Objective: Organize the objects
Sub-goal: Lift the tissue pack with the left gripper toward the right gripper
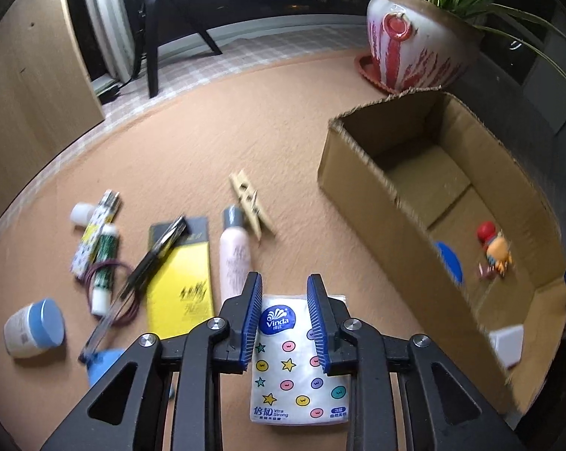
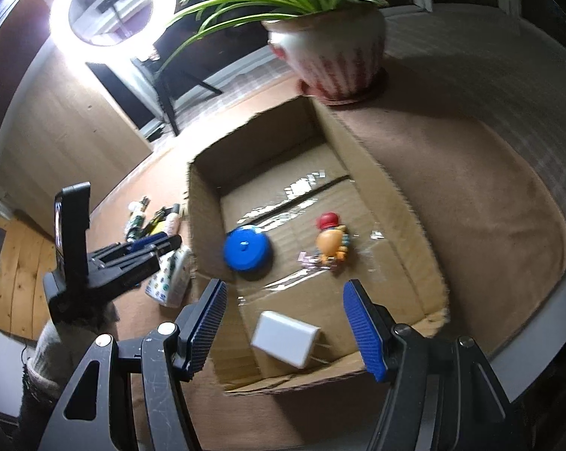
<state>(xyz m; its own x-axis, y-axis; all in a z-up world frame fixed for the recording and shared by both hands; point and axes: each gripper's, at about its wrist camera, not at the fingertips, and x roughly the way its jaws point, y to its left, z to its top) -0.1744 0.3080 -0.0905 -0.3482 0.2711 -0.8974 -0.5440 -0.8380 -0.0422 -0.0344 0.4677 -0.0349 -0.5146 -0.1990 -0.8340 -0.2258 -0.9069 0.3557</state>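
Note:
My left gripper (image 1: 284, 293) is shut on a white Vinda tissue pack (image 1: 296, 360) with coloured dots and stars, held just above the brown table. An open cardboard box (image 1: 361, 176) stands to its right. In the right wrist view the box (image 2: 391, 203) holds a blue round lid (image 2: 247, 248), an orange toy figure with a red cap (image 2: 331, 242) and a white rectangular block (image 2: 286, 338). My right gripper (image 2: 284, 315) is open and empty above the box's near end, over the white block. The left gripper (image 2: 147, 251) with the pack shows left of the box.
Left of the tissue pack lie a pink bottle (image 1: 234, 255), a wooden clothespin (image 1: 249, 203), a yellow-black booklet (image 1: 181, 285), a pen, tubes, a purple hair tie and a blue-lidded jar (image 1: 35, 327). A potted plant (image 1: 414, 49) stands behind the box. A ring light (image 2: 112, 7) shines at far left.

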